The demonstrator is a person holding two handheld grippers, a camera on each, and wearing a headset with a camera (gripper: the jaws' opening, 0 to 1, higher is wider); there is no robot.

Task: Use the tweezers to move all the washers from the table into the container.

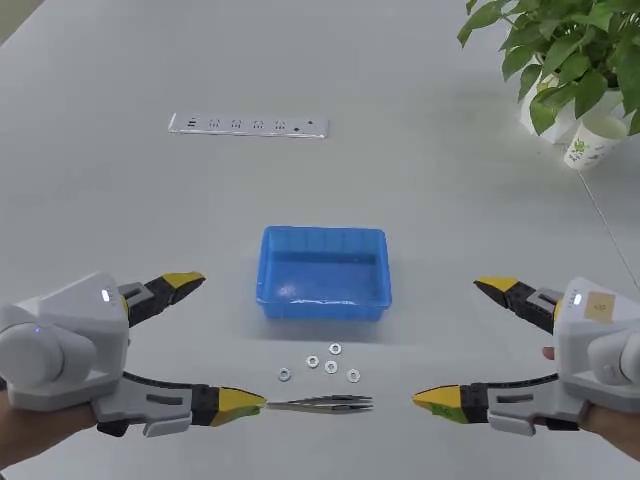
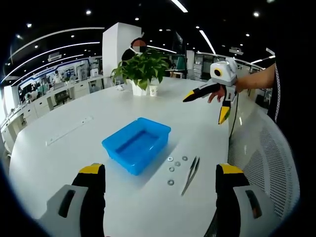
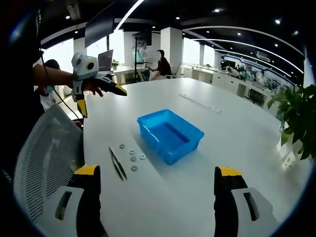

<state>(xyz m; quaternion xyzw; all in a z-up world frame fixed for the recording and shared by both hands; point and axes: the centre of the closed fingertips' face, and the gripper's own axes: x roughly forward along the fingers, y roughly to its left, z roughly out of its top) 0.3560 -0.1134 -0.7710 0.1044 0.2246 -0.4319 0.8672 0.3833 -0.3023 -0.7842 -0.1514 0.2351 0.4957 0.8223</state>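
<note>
1. Head view: the left gripper (image 1: 230, 341) and the right gripper (image 1: 447, 342) are held above the near edge of the white bench (image 1: 120, 200), one at each side, tips pointing inward.
2. The fingers (image 1: 170, 287) of both grippers are spread wide and pinch nothing.
3. The tweezers (image 1: 325, 403) lie flat on the bench between the two lower fingertips. The left tip is just beside their end; contact cannot be told.
4. Five washers (image 1: 331, 367) lie loose on the bench between the tweezers and the blue container (image 1: 323, 272), apart from both.
5. The container stands open-topped, mid-bench.
6. Beyond it lies a power strip (image 1: 247, 126). A potted plant (image 1: 570, 50) and a paper cup (image 1: 592, 140) stand at far right.
</note>
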